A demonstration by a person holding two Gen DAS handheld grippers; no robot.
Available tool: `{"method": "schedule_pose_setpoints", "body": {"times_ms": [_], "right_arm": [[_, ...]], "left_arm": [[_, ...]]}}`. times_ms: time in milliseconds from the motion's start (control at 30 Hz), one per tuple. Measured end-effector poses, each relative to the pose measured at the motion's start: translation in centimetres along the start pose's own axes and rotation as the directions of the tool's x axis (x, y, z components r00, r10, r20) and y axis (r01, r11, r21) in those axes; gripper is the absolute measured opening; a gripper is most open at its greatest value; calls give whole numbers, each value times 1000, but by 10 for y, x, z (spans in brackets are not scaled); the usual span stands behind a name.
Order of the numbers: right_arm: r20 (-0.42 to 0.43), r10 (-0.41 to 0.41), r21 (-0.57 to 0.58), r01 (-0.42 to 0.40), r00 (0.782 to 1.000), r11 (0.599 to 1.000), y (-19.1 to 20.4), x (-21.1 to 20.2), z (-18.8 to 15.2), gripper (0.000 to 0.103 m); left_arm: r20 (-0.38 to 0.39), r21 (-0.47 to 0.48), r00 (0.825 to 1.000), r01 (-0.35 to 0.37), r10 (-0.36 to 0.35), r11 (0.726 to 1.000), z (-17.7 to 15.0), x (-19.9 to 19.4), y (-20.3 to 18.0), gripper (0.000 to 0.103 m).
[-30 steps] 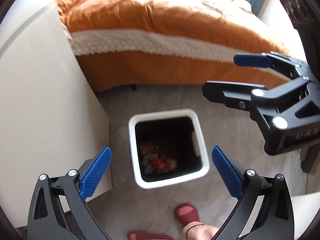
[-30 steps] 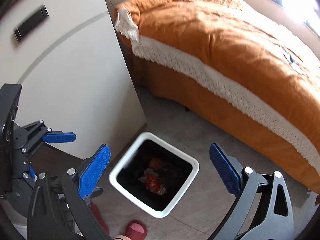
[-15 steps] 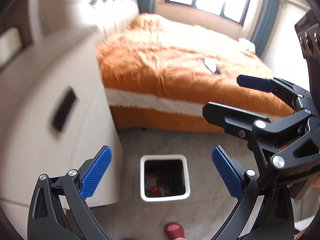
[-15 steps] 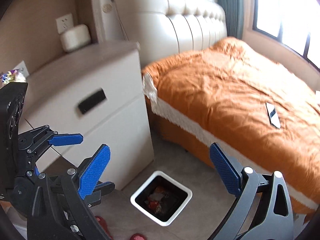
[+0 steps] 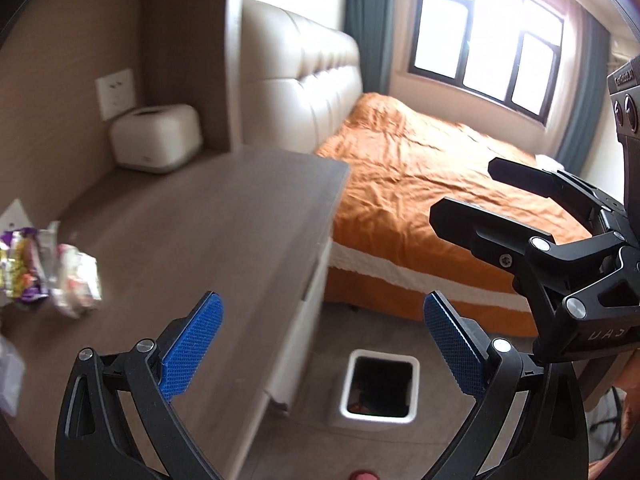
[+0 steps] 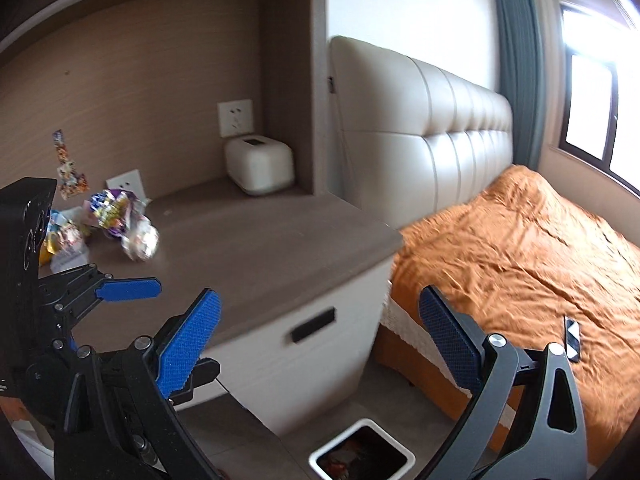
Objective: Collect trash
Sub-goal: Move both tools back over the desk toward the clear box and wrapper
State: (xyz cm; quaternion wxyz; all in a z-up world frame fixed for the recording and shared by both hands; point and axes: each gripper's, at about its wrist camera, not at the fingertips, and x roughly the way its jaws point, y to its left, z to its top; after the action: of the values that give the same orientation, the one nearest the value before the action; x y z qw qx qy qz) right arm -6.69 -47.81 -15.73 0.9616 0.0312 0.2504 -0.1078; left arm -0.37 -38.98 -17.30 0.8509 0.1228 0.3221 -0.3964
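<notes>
While you hold both tools up over the bedside unit, the trash sits at the far left of each view: crumpled snack wrappers [image 5: 48, 272] lie in a loose heap at the left edge of the left wrist view, on the brown counter [image 5: 224, 232], and the same wrappers [image 6: 120, 220] show at middle left of the right wrist view, near a wall socket plate [image 6: 127, 186]. They are blurred, so you cannot read the print on them. Your left hand-held gripper [image 5: 320, 344] is spread wide with nothing between its blue pads [image 5: 192, 344]; it hangs above the counter's front edge, well apart from the wrappers. In the right wrist view that left hand-held gripper [image 6: 128, 290] appears at lower left, also gaping. Further right, a white rounded box [image 6: 260, 170] stands at the back of the counter below a socket. Your right hand-held gripper [image 6: 320, 340] is likewise spread and empty, over the drawer front [image 6: 312, 330]. At bottom centre, the white square bin [image 5: 380, 392] stands on the grey floor beside the unit, with red scraps inside. To the right lies the bed with its orange cover [image 6: 520, 264], a small dark-and-white flat object [image 6: 573, 338] resting on it, and the window [image 5: 484, 40] fills the upper right.
</notes>
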Motion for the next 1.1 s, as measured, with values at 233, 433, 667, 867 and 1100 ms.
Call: {"method": "schedule_pose_setpoints", "body": {"times_ms": [233, 433, 667, 867, 1100], "right_arm": [[36, 101, -76, -98, 994, 992, 52, 5, 33, 99], [46, 196, -129, -189, 979, 973, 96, 16, 54, 99], [17, 261, -156, -255, 965, 954, 139, 42, 68, 99], [-26, 300, -182, -299, 954, 937, 178, 71, 70, 99], [-92, 324, -198, -336, 942, 921, 218, 110, 63, 99]], "left_arm": [[48, -42, 993, -108, 110, 993, 7, -45, 50, 99], [69, -95, 978, -189, 196, 977, 2, -87, 101, 99], [71, -158, 955, -274, 287, 949, -11, -114, 152, 99], [22, -208, 934, -344, 356, 916, -33, -119, 206, 99], [-60, -237, 908, -417, 415, 878, -62, -118, 261, 99]]}}
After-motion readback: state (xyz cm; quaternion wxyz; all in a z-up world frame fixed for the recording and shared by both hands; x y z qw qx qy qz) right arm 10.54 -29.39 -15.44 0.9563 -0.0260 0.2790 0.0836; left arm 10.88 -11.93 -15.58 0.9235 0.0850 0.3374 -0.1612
